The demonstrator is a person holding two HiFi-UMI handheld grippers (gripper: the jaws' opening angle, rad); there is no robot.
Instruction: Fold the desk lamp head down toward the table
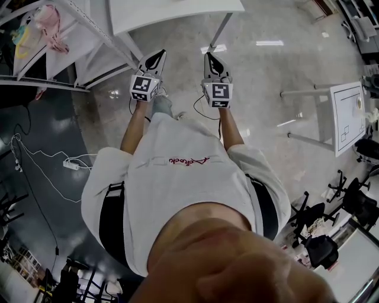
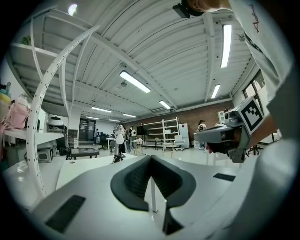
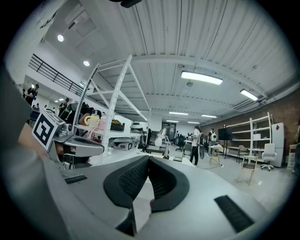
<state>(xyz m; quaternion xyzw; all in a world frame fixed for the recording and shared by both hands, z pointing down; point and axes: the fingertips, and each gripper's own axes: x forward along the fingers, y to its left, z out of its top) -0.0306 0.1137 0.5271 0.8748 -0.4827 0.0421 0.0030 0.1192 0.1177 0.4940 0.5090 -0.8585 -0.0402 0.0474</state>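
Observation:
The white desk lamp (image 2: 119, 140) stands upright on a white table (image 2: 84, 169) well ahead of me; in the right gripper view the lamp (image 3: 161, 140) looks small and far off. My left gripper (image 1: 160, 54) and right gripper (image 1: 209, 57) are held side by side in front of the person's body, pointing level toward the table (image 1: 177, 12). The left gripper (image 2: 151, 157) has its jaws closed together with nothing between them. The right gripper (image 3: 149, 158) is likewise shut and empty. Neither one touches the lamp.
A white metal shelf rack (image 1: 71, 35) with bags and boxes stands left of the table. A small white table (image 1: 346, 115) and office chairs (image 1: 355, 204) are on the right. Cables and a power strip (image 1: 71, 164) lie on the floor at left. People (image 3: 196, 145) stand far back.

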